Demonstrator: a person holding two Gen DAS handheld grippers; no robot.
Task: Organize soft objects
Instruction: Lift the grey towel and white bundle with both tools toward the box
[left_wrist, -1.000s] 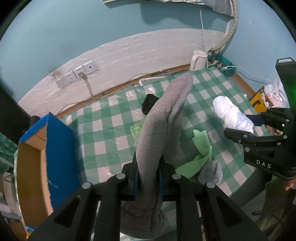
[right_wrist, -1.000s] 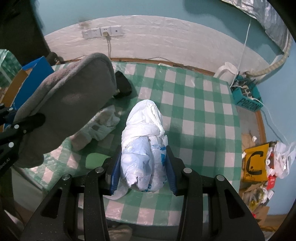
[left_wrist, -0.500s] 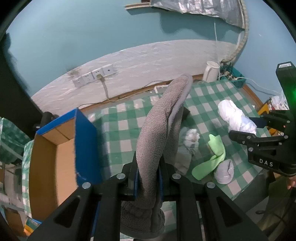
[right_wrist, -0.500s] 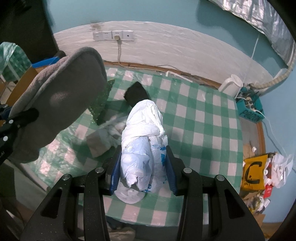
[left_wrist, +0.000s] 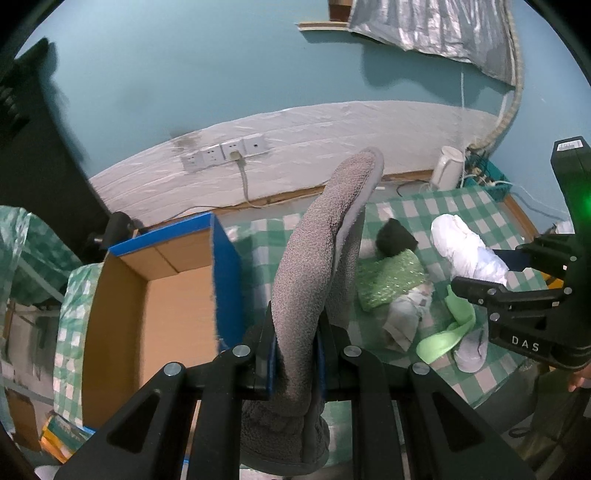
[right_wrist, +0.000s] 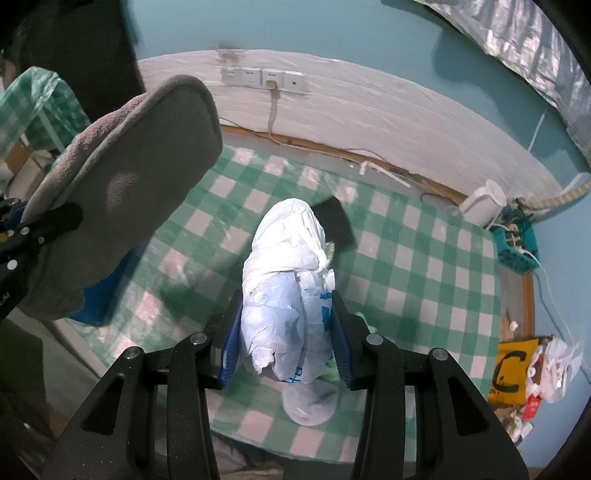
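Tongs both loaded above checked table (right_wrist: 424, 266).
Left tongs (left_wrist: 295, 354) clamp grey slipper (left_wrist: 317, 258), frame centre, cardboard box (left_wrist: 122, 314) lower left; right tongs (right_wrist: 286, 332) grip white plastic-bag bundle (right_wrist: 288, 280), frame centre.

Both hands travel toward the left end of the green-and-white checked tablecloth (left_wrist: 476, 206), so the open blue-walled cardboard box (left_wrist: 177, 295) past that edge, a sliver a second ago, now fills the left of the left wrist view with its brown floor exposed. The grey fleece slipper (left_wrist: 314, 266) clamped in the left gripper (left_wrist: 295, 354) now hangs beside the box's blue wall instead of over the middle of the cloth. In the right wrist view the knotted white plastic bag (right_wrist: 288, 295) in the right gripper (right_wrist: 286, 339) now overlaps the black block (right_wrist: 336, 221), and a pale grey sock (right_wrist: 310, 402) has appeared beneath it.
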